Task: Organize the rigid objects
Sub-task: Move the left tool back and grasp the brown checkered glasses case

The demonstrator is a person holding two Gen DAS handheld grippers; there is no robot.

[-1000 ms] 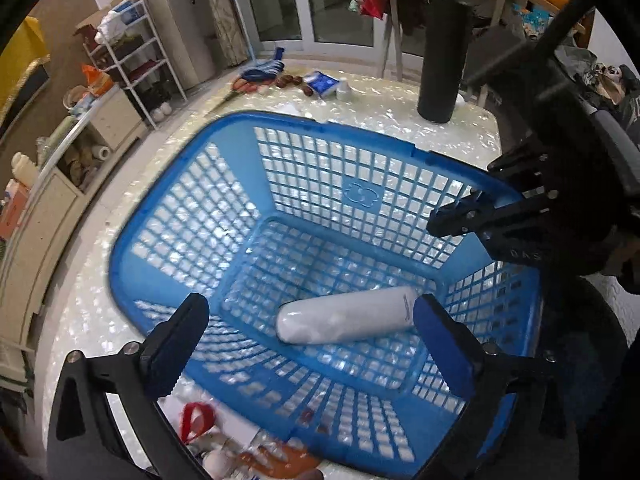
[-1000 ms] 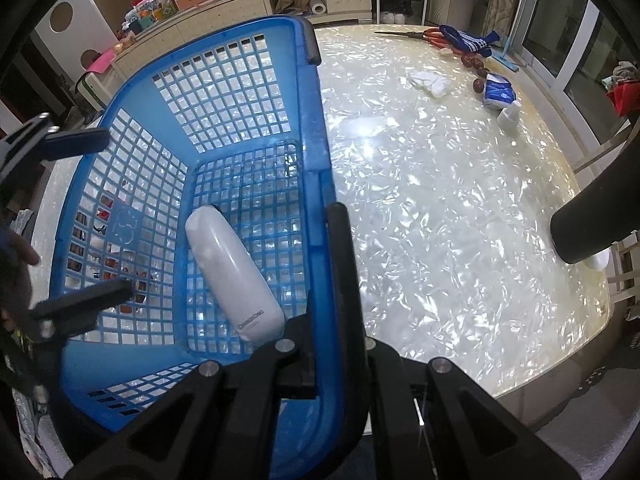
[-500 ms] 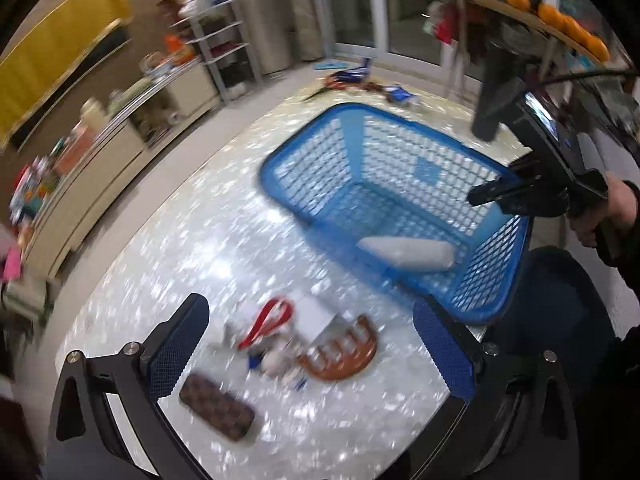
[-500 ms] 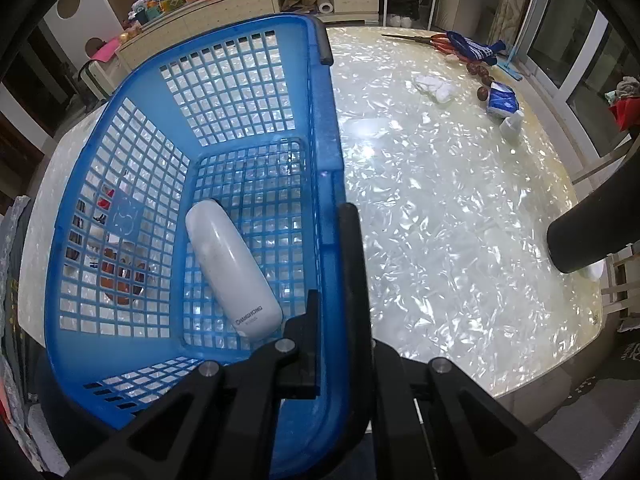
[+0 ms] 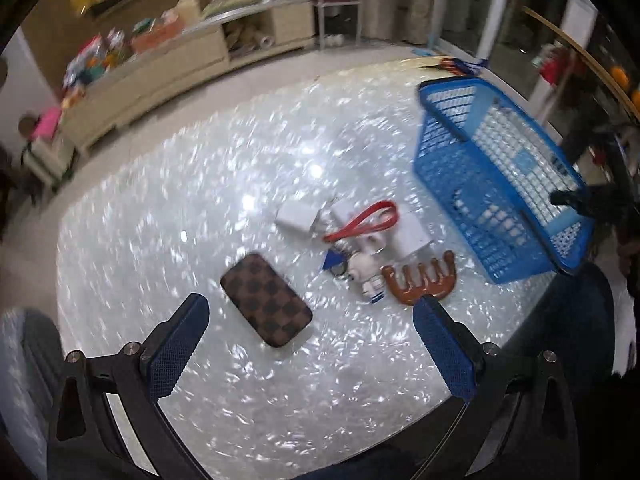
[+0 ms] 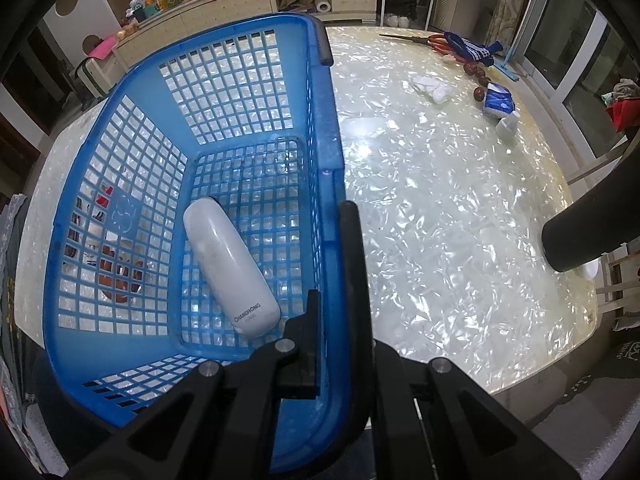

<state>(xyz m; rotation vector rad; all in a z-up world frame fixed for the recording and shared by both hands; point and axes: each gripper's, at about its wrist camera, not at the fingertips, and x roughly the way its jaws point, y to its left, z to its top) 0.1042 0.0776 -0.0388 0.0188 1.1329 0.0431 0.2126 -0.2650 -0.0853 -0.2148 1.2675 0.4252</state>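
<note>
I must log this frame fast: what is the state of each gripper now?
Left gripper: open, holding nothing.
Right gripper: closed on the blue basket rim.

The left wrist view is smeared by motion: the shelves (image 5: 168,52) beyond the counter's (image 5: 192,200) far edge are unreadable, and the small pile (image 5: 356,236) near the basket (image 5: 472,184) blurs together. The basket's wall hides the white remote (image 6: 230,266) there. In the right wrist view, items behind the basket's left mesh (image 6: 108,256) show only as red and brown patches. The black cylinder (image 6: 580,236) at the counter's right edge is cut off by the picture's rim. The right tool (image 6: 336,300) covers part of the basket's rim.
</note>
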